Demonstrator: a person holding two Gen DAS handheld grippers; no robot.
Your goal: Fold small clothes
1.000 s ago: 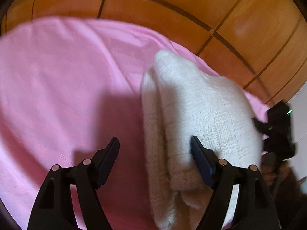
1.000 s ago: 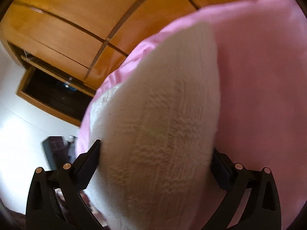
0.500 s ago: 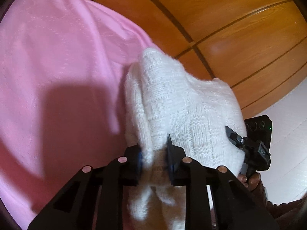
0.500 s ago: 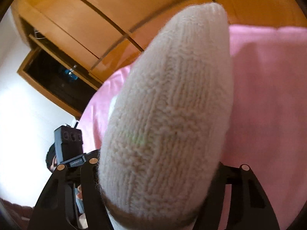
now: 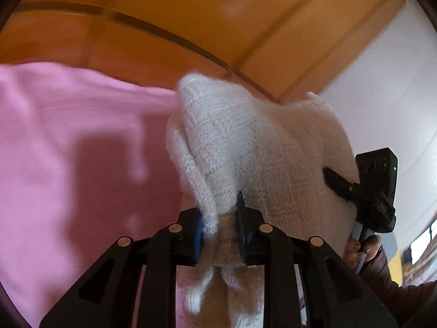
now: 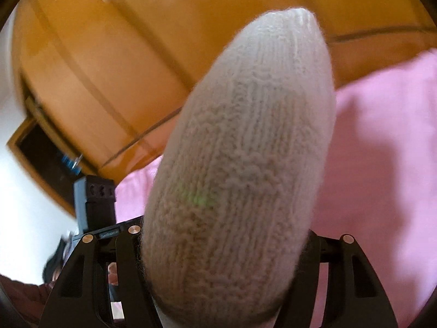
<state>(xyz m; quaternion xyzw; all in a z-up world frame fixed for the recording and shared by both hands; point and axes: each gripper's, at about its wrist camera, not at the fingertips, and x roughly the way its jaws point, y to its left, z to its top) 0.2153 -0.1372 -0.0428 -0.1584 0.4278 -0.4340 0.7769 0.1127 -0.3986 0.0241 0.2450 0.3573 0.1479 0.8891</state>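
A white knitted garment hangs lifted above a pink sheet. My left gripper is shut on a bunched edge of it. In the right wrist view the same white knit bulges between my right gripper's fingers and hides their tips; it is held there. The right gripper also shows in the left wrist view, pressed into the garment's right side. The left gripper's black body shows in the right wrist view, at the left.
Orange wooden cabinet panels stand behind the pink sheet. A white wall is at the right. A dark open shelf sits in the cabinet at the left. The person's hand holds the right gripper.
My left gripper went from open beside the knit to shut on its edge. Both grippers have lifted the garment off the sheet, so more cabinet shows behind it.
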